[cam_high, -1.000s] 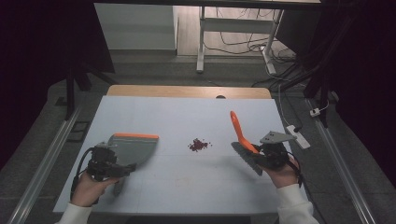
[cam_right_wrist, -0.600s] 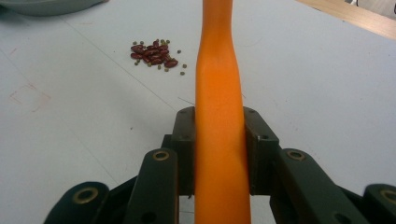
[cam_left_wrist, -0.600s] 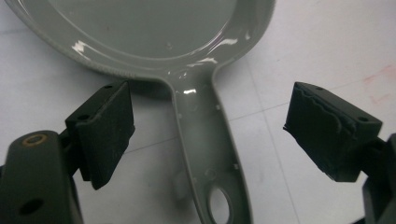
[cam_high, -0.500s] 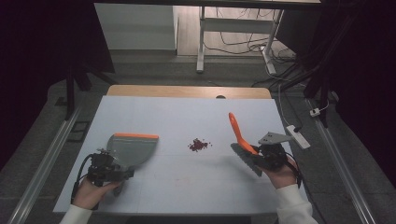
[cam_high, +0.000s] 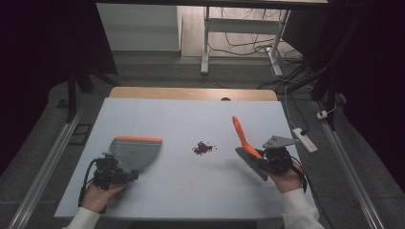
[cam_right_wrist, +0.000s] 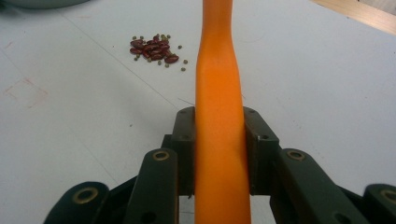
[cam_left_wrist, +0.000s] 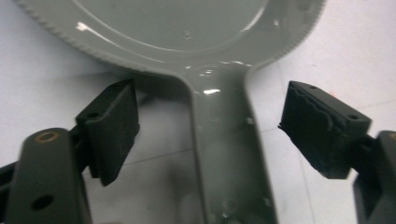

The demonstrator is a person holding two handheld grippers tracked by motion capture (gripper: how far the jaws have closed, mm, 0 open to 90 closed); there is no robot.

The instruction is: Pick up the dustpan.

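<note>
- The dustpan (cam_high: 136, 151) lies flat near the table's left edge, its handle (cam_left_wrist: 229, 154) running between the left gripper (cam_high: 112, 172)'s spread jaws, which have just been closing in; neither pad touches it yet
- That gripper has dropped to the table since a second ago, so a grab looks imminent
- The right gripper (cam_right_wrist: 219, 140) pinches the orange brush (cam_high: 242, 136) near the right edge, probably tilted upward
- Beans (cam_high: 203, 148) sit mid-table between them
</note>
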